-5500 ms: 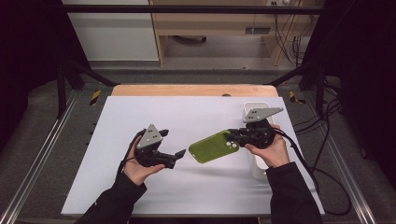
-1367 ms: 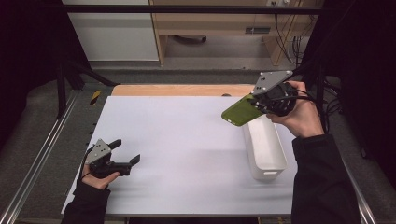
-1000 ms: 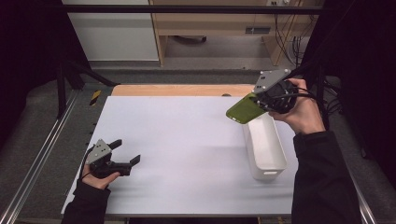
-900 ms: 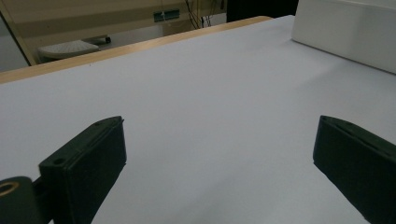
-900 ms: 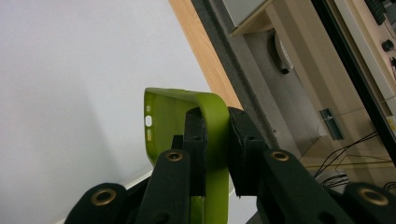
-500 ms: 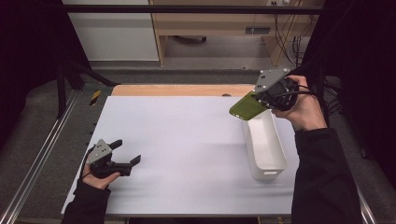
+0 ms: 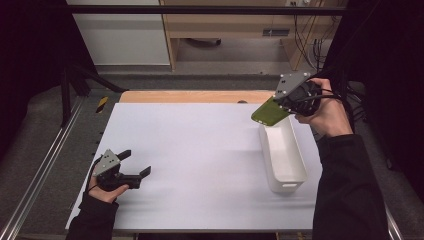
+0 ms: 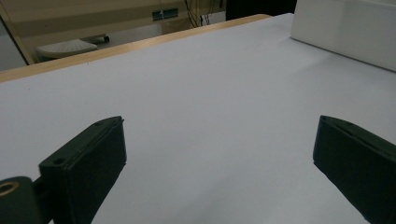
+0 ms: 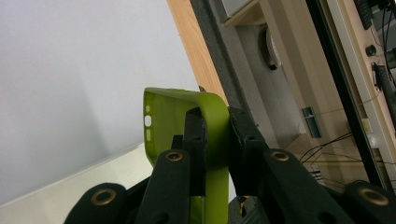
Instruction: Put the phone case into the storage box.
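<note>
A lime-green phone case [image 7: 269,112] hangs in the air over the far end of a long white bin [image 7: 283,156] on the right of the table. My right gripper [image 7: 287,103] is shut on the case's edge; in the right gripper view the green case [image 9: 186,119] is pinched between the two black jaws of the right gripper [image 9: 215,122]. My left gripper [image 7: 136,163] rests low at the table's near left corner, jaws wide apart and nothing between them. In the left gripper view the left gripper [image 8: 219,154] spans bare white tabletop.
The white table sheet [image 7: 200,150] has a wooden strip [image 7: 195,96] along its far edge. A white bin wall [image 8: 345,28] shows at the upper right of the left gripper view. Metal rails [image 7: 45,165] flank the table. A shelf unit and cables stand beyond.
The right gripper has lifted the green case from mid-table to above the bin's far end, drifting slightly right and tilting it down. The left gripper withdrew to the near left corner and stayed there.
</note>
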